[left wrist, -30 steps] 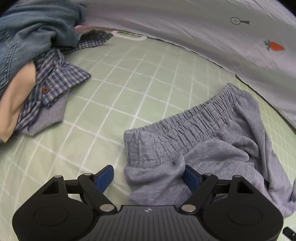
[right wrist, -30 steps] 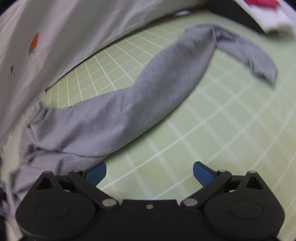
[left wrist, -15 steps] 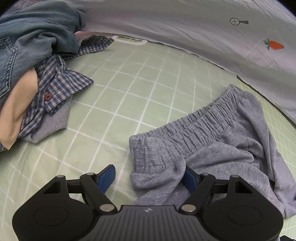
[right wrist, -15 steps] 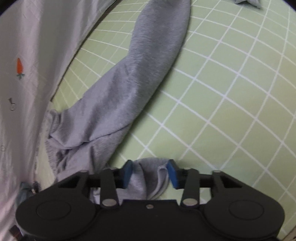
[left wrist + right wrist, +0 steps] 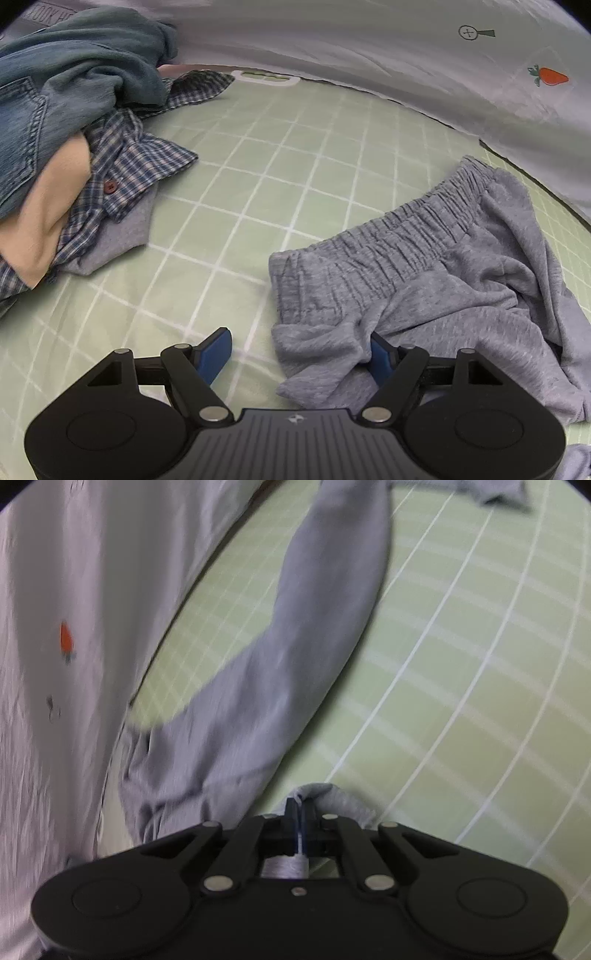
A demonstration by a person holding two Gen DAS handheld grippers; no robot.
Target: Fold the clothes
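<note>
Left wrist view: denim and plaid clothes pile (image 5: 81, 147) lies apart from grey sweatpants (image 5: 424, 280).

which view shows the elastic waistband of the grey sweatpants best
The left wrist view: the gathered waistband of the grey sweatpants lies sharp and unobstructed across the green checked sheet. The right wrist view is blurred and shows mainly one long leg stretching away, with no waistband discernible.
</note>
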